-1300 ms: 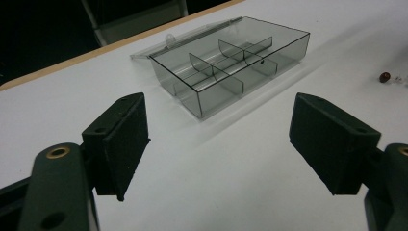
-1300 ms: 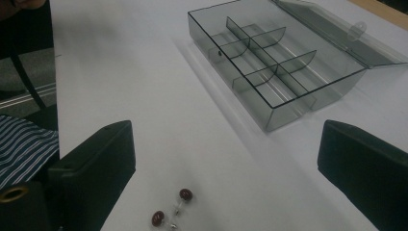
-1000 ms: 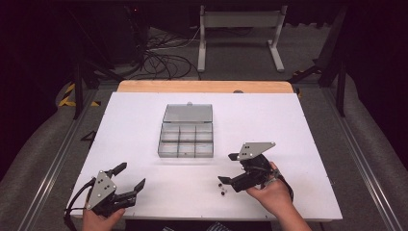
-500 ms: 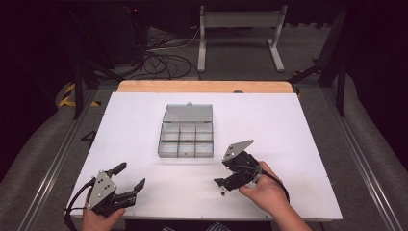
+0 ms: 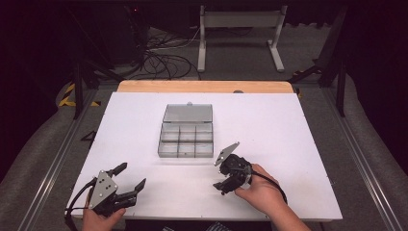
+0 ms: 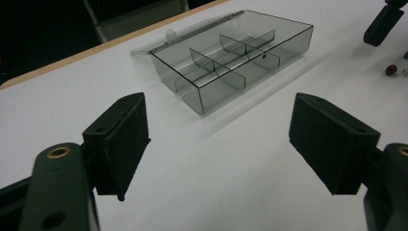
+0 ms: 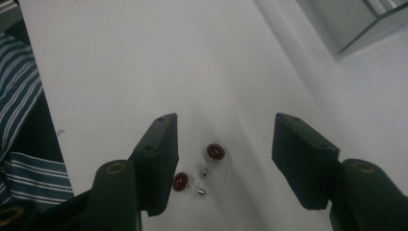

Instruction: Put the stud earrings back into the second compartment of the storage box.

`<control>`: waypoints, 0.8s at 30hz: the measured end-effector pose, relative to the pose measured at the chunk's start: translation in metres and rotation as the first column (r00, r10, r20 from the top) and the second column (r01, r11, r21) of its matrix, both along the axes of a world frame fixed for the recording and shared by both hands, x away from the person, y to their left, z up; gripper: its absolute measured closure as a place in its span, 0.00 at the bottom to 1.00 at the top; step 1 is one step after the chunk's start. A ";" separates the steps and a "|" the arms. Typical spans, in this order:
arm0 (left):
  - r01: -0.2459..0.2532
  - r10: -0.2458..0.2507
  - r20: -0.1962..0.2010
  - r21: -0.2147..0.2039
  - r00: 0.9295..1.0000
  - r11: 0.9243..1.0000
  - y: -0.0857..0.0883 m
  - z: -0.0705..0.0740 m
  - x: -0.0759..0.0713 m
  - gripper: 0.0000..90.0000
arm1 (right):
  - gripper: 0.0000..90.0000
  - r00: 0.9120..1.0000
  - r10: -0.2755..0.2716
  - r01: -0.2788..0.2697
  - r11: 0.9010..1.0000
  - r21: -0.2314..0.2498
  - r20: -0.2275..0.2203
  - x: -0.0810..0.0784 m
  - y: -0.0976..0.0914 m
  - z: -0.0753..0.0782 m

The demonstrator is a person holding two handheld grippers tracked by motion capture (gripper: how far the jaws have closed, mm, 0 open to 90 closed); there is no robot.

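Two small dark red stud earrings point(image 7: 211, 155) lie on the white table between the jaws of my right gripper point(image 7: 223, 159). Its jaws have just been closing and still stand apart, with no pad touching either earring. In the high view that right gripper point(image 5: 222, 188) points down at the table's front middle, just below the clear compartment box point(image 5: 186, 139). My left gripper point(image 5: 131, 177) rests at the front left, open with nothing between its jaws. From the left gripper view the open box point(image 6: 231, 53) sits ahead, and one earring point(image 6: 391, 70) shows at the far right.
The box's lid point(image 5: 187, 113) lies flat behind it. A wooden strip point(image 5: 202, 86) runs along the table's far edge. A striped sleeve point(image 7: 21, 139) shows at the left of the right gripper view. Cables and a metal stand point(image 5: 240, 29) are on the floor beyond.
My right gripper has moved left and down toward the table front, and its jaws have narrowed around the earrings. The left gripper has stayed where it was.
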State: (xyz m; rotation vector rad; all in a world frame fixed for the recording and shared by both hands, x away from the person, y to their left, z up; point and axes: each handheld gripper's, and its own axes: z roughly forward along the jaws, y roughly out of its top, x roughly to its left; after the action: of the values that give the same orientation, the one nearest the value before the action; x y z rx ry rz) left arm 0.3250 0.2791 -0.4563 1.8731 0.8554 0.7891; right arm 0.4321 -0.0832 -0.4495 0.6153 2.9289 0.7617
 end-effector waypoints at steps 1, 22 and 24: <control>0.000 0.000 -0.001 0.000 1.000 1.000 0.000 0.000 0.000 0.25 | 0.51 1.000 0.004 -0.004 1.000 -0.010 -0.002 0.000 0.001 -0.001; -0.003 0.003 0.005 0.021 1.000 1.000 -0.002 0.000 0.000 0.26 | 0.90 0.998 -0.054 0.053 0.996 -0.075 -0.015 -0.002 0.010 -0.010; -0.005 0.004 0.005 0.018 1.000 1.000 -0.002 0.000 0.000 0.26 | 0.90 0.999 -0.054 0.053 0.996 -0.066 -0.003 -0.002 0.010 -0.007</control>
State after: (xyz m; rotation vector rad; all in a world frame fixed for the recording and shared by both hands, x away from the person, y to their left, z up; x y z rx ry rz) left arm 0.3248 0.2774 -0.4564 1.8851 0.8523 0.8062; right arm 0.4303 -0.0734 -0.4570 0.6876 2.9159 0.6558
